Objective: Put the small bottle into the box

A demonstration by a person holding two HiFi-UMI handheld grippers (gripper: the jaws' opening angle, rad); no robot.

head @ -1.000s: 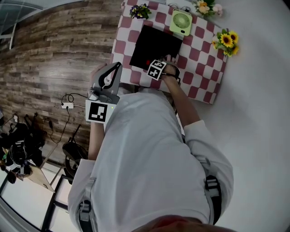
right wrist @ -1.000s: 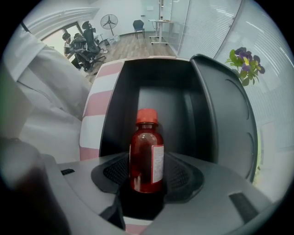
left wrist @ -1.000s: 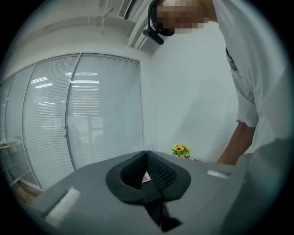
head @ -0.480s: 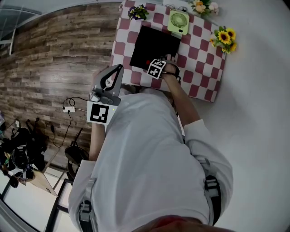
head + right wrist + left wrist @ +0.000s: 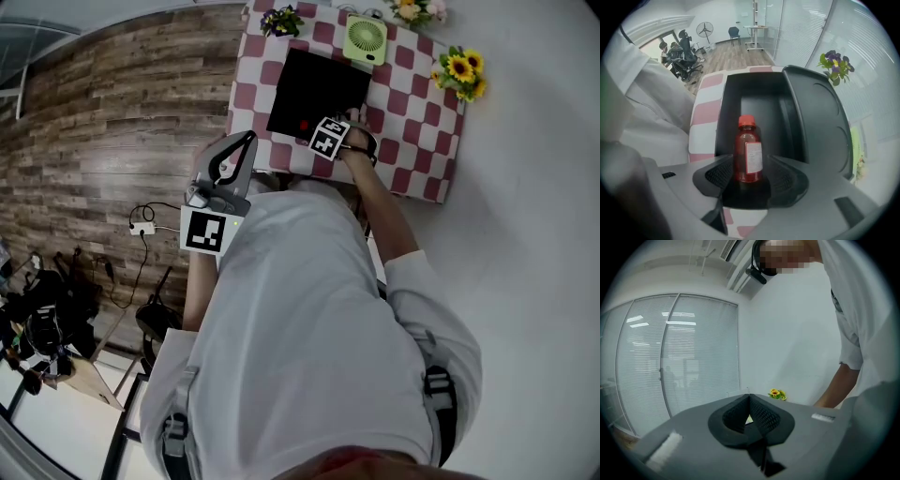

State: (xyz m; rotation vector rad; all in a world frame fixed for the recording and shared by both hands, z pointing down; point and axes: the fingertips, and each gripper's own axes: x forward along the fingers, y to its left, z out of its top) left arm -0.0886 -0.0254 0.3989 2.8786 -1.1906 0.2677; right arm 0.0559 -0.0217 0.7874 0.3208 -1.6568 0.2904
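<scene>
Small bottle [image 5: 748, 151] stands in box [image 5: 761, 105]; right gripper [image 5: 750, 165] fingers apart.

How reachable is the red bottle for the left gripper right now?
Probably not. The left gripper is shut, held off the checkered table's edge and aimed away, while the right gripper straddles the red bottle in the black box.

Glossy plastic bottle [image 5: 748, 157], matt blk box [image 5: 761, 105]

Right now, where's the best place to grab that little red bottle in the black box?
Probably grip the small bottle round its labelled body, below the cap, coming from the near side of the box. It stands upright with straight round sides, and the raised lid blocks the right.
</scene>
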